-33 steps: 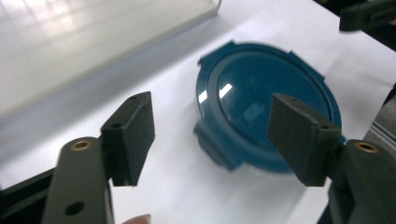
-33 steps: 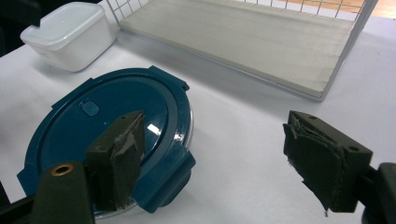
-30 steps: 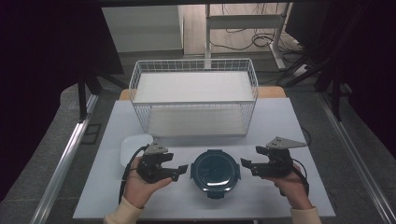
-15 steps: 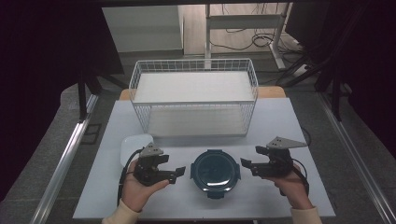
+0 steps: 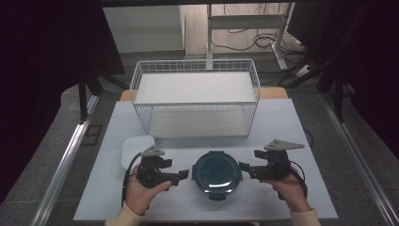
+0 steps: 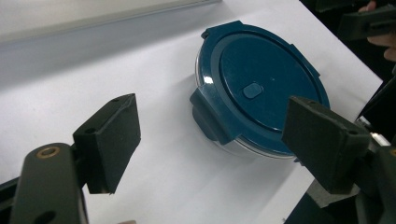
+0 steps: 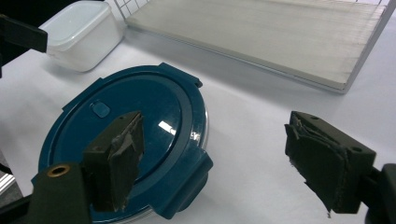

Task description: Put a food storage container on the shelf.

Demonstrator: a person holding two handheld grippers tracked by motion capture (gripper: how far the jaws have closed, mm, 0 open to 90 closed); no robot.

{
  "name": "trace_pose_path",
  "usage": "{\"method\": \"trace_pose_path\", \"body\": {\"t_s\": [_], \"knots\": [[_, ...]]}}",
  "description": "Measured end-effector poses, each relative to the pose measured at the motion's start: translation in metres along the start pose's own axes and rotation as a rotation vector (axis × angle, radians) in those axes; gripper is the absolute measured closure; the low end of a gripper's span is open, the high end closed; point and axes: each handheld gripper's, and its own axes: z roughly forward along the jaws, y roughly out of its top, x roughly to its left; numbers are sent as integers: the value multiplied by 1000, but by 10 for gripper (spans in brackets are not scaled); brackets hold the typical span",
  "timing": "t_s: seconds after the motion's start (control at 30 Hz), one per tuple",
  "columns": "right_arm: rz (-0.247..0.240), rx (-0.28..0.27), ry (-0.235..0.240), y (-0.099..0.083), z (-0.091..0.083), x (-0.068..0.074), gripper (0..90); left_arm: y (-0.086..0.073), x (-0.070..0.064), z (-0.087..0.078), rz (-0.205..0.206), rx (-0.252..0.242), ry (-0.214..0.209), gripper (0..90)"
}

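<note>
Since the earlier frames the left gripper [image 5: 181, 175] has edged in toward the round container [image 5: 218, 173], its jaw tips now just beside the container's left rim, while the right gripper [image 5: 244, 168] has stayed where it was at the container's right. The white tabletop [image 5: 291, 132] carries everything. At its far side stands a white wire basket [image 5: 195, 96] with a pale board lying in its bottom. Near the front edge, between the two grippers, sits the container: a clear round tub closed by a dark blue lid [image 6: 261, 88] with latch tabs folded down its sides and a small oval button near the lid's middle. To the left of the container, just behind the left gripper, rests a white box [image 5: 136, 148] with rounded corners and its lid on. Both grippers are held low over the tabletop by the person's hands, pointing inward at the container from opposite sides. In the left gripper view the jaws stand wide apart, released, with the container ahead between them. In the right gripper view the jaws are likewise spread and empty, one pad [image 7: 119, 154] over the lid's near edge; whether it touches the lid cannot be told.
</note>
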Motion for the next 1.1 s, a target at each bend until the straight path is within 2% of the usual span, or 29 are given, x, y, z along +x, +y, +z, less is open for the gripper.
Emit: {"method": "trace_pose_path", "body": {"t_s": [0.2,0.33,0.37,0.47,0.57,0.73,0.83,0.97,1.03,1.1], "knots": [[47,4,26,-3,-1,3,168,7,1,9,-38,2,-32,166],[77,2,30,-9,-5,3,153,6,-2,18,-73,20,-82,154],[89,4,34,-9,-5,4,147,6,-4,20,-71,21,-94,151],[106,18,52,-10,-4,8,127,7,-10,24,-53,28,-96,144],[119,33,62,-12,-1,14,115,6,-11,30,-54,41,-93,136],[146,56,79,-17,6,15,107,5,-3,42,-94,62,-104,130],[185,75,81,-22,12,12,104,4,1,48,-121,72,-110,125],[216,81,97,-24,16,9,100,4,3,53,-127,77,-110,124],[253,82,121,-25,19,7,98,5,4,56,-136,80,-115,124],[263,93,116,-26,23,7,91,5,6,59,-142,87,-111,123]]}}
